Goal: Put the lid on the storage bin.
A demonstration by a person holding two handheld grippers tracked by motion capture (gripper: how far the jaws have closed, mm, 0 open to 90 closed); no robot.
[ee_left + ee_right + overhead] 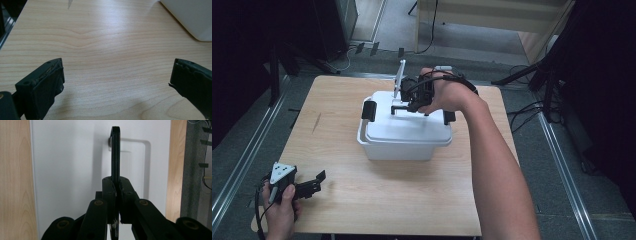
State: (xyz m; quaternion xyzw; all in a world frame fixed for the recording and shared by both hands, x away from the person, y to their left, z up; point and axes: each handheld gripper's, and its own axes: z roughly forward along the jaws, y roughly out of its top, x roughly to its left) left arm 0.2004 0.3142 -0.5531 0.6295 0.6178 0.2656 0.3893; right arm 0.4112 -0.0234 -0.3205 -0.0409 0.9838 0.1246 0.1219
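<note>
1. Worktop (337,200) of pale wood grain carries a white plastic box (404,145) near its middle, the box's white lid (404,131) resting on top.
2. Black latches sit on the box's ends: one latch (369,110) on the left end, another (449,117) at the right end beside the person's wrist.
3. The right gripper (404,106) hovers over the lid's far half, held from the right by a hand whose forearm reaches in from the bottom of the high view.
4. In the right gripper view its jaws are pressed together on a thin black handle (115,155), which stands upright on its edge above the lid (70,170) and rises out from between the pads.
5. The handle's far end meets the lid at a recessed rectangular panel (136,165).
6. The left gripper (314,182) rests low at the near left corner of the worktop, well apart from the box, a grey three-cornered plate (281,173) on top of it.
7. Its jaws are spread wide in the left gripper view, with bare wood (112,62) between them and nothing held.
8. A corner of the white box (192,17) shows at the upper right of that view.
</note>
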